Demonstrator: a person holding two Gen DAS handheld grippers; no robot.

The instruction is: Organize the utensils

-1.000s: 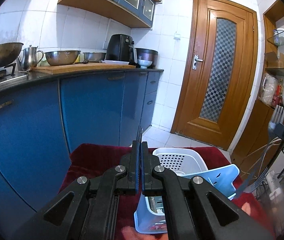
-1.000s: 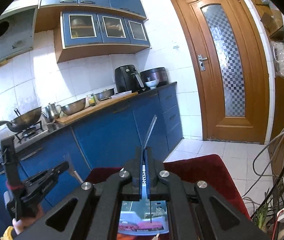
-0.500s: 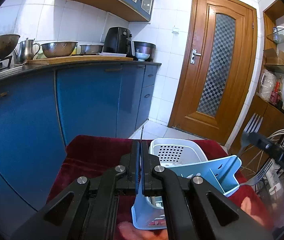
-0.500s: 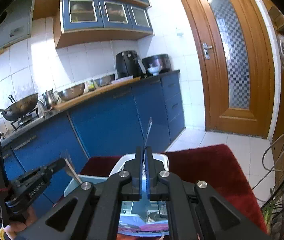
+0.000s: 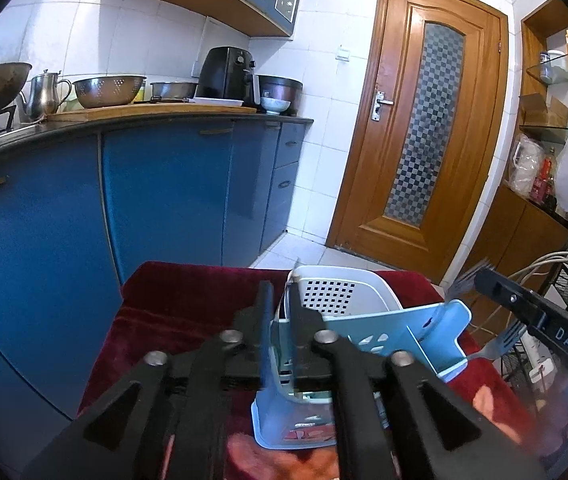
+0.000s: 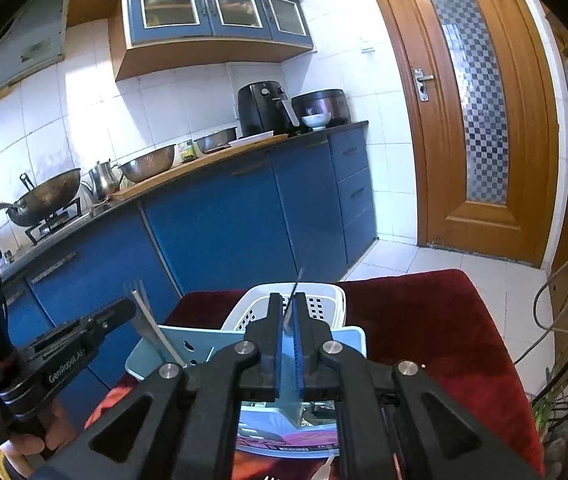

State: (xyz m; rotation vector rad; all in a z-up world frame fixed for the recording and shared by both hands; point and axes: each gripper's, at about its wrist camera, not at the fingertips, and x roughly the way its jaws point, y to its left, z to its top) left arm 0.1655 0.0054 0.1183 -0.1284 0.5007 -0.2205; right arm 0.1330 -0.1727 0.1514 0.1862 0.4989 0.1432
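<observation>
Both claws are up over the blue caddy (image 5: 424,332), which sits on the red cloth (image 5: 188,292) just below and a bit ahead of the tips, w/ a white basket (image 5: 348,292) touching its far side. The left claw (image 5: 279,296) has its jaws parted by a narrow slit. The left fork (image 6: 146,316) runs thru that slit, tines above the tips & handle slanting down toward the caddy's near rim, so to me it looks let go, not pinched. Same on the other side: the right claw (image 6: 288,300) stands slackened, blue pads apart, and the right fork (image 6: 294,288) shows edge-on as a thin line leaning crooked in the gap. That reads as loose, tho I can't tell if one pad is touching it. A third fork (image 5: 500,344) pokes out past the caddy's far corner, tines up, below the right claw's tip. As for handling, these look like thin steel forks: light, stiff, and prob. slick against the pads. Edge-on there's little to bite, so the hold belongs across the flat of the handle, approx. midway or nearer the neck, so the tine end doesn't swing it round. The pads needn't squeeze hard, since nothing here is fragile. The caddy is another matter: it looks like light plastic on plush cloth, so I'd guess it tips or scoots easily if a handle catches the rim, and the forks should go in straight down, one per slot.
</observation>
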